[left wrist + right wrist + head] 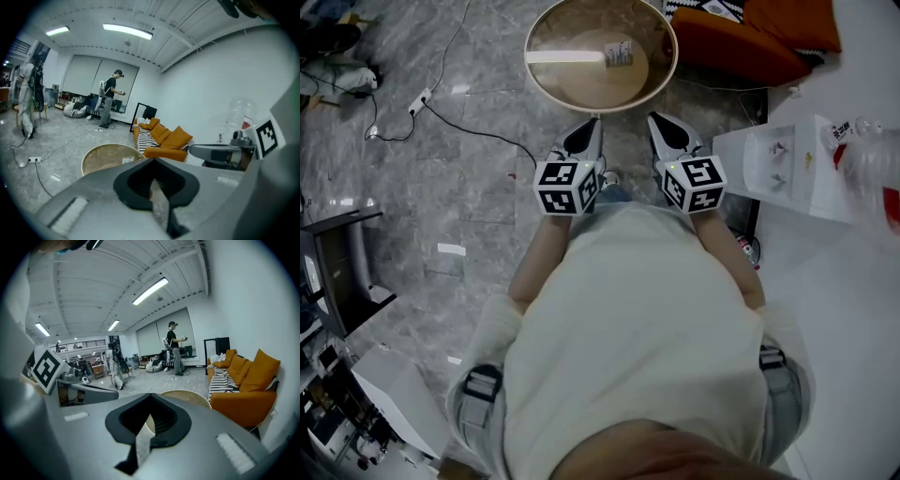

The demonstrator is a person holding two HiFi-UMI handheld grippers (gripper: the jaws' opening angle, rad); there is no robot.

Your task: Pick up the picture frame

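A round wooden table (546, 75) with a pale rim stands just ahead of me on the grey marble floor. A small white, card-like item (619, 52) rests on its top; whether it is the picture frame I cannot tell. It also shows as a small pale piece (127, 160) in the left gripper view. My left gripper (586, 134) and right gripper (664, 127) are side by side, both shut and empty, pointing at the table's near edge and short of it. The right gripper view shows the table's rim (187, 397) past the shut jaws.
An orange sofa (759, 37) with a striped cushion stands right of the table. A white counter (825, 272) with a white box and a clear bottle (867, 159) is close on my right. Cables and a power strip (420, 101) lie on the floor at left. A person (110, 98) stands far off.
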